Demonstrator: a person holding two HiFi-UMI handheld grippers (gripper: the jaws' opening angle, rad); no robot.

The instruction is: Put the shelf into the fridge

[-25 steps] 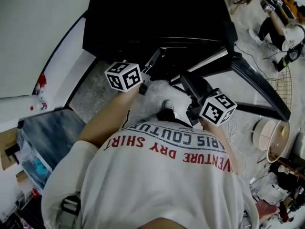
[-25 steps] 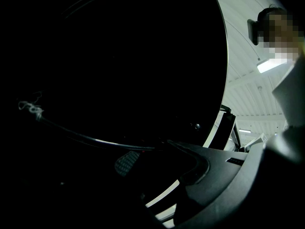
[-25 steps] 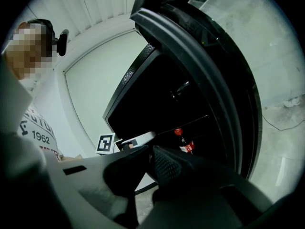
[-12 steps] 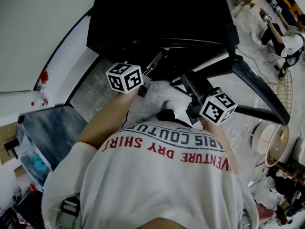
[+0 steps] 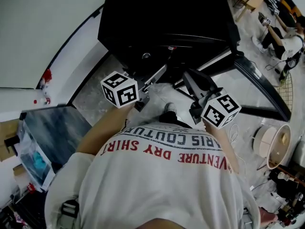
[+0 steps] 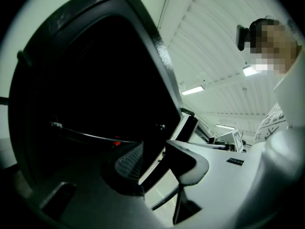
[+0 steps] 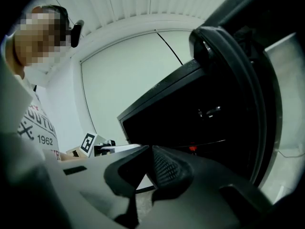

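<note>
The black fridge (image 5: 167, 13) stands in front of me with its door (image 5: 262, 89) swung open to the right. Its dark inside (image 6: 95, 80) fills the left gripper view and is also seen in the right gripper view (image 7: 190, 113). I hold the shelf (image 5: 157, 75) flat at the opening, one side in each gripper. My left gripper (image 5: 143, 90) has the shelf's pale edge strip (image 6: 182, 126) between its jaws (image 6: 155, 159), which are closing on it. My right gripper (image 5: 190, 80) is shut (image 7: 147, 156) where the shelf's white panel (image 7: 119, 148) ends.
A person sits on the floor at the far right (image 5: 281, 30). A round wooden stool (image 5: 271, 140) and cables lie right of the door. A storage box (image 5: 38, 142) stands at the left by the white wall. A thin rail with a red spot (image 6: 116, 142) crosses the fridge's inside.
The left gripper has drifted a little down and left. The right gripper has barely moved. My view has shifted, so more of the fridge's top shows.
</note>
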